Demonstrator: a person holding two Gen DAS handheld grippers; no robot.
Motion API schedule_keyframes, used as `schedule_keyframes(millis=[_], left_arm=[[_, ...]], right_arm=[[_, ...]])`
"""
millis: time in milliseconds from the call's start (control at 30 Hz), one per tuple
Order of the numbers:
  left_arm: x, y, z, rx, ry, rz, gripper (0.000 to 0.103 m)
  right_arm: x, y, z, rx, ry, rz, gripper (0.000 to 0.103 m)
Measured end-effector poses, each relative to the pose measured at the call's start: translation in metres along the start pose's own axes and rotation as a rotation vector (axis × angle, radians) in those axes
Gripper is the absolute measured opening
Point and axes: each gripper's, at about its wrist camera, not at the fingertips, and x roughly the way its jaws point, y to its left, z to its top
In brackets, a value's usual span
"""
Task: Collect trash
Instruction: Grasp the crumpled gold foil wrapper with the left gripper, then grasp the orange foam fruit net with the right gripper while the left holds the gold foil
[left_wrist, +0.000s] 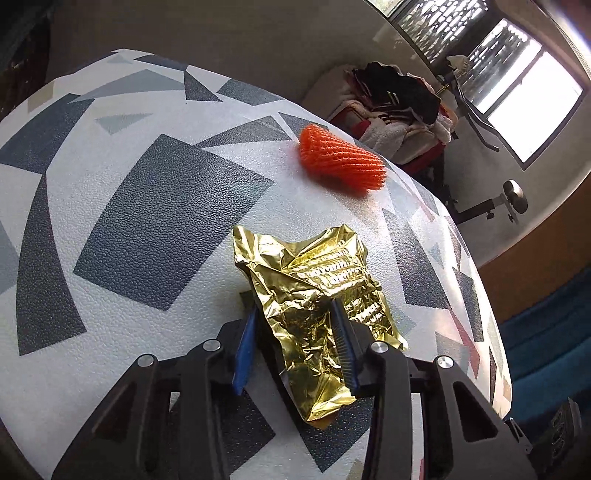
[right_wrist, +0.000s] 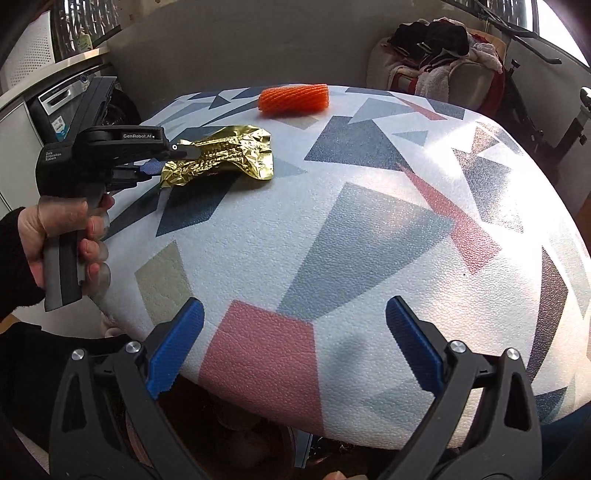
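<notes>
We see our left tool (left_wrist: 295, 332) closed partway around the crumpled gold foil wrapper (left_wrist: 317, 302), its blue pads (left_wrist: 245, 350) pressing the near end of the foil from both sides. The wrapper lies on the patterned surface (left_wrist: 129, 221), its far end spreading out flat. Beyond it, well apart, the orange foam net sleeve (left_wrist: 341, 162) lies on its side near the far edge of the surface, with nothing between the two pieces. From the right wrist view our right tool (right_wrist: 295, 343) hangs wide open over the near edge of the surface and holds nothing. Our left hand (right_wrist: 62, 240) grips the handle of the left tool. Past the surface a pile of clothes (left_wrist: 402, 103) sits heaped on a seat, beside a bright window (left_wrist: 532, 92)
</notes>
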Motion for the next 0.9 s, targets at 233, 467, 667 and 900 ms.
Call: schedule_keyframes(millis=[233, 467, 667, 900], left_arm=[[0.001, 0.005, 0.002, 0.028, 0.033, -0.054, 0.022], [-0.057, 0.015, 0.006, 0.016, -0.076, -0.165, 0.013], [-0.099, 0.052, 0.008, -0.06, -0.172, -0.147, 0.013], [-0.129, 0.086, 0.007, -0.118, -0.238, -0.105, 0.013]], right_arm=[[0.004, -0.01, 0.024, 0.02, -0.023, -0.016, 0.097], [0.029, -0.028, 0.094, 0.004, -0.063, 0.051, 0.097], [0.089, -0.04, 0.177, 0.042, -0.089, 0.089, 0.097], [0.176, -0.047, 0.252, 0.122, -0.052, 0.093, 0.097]])
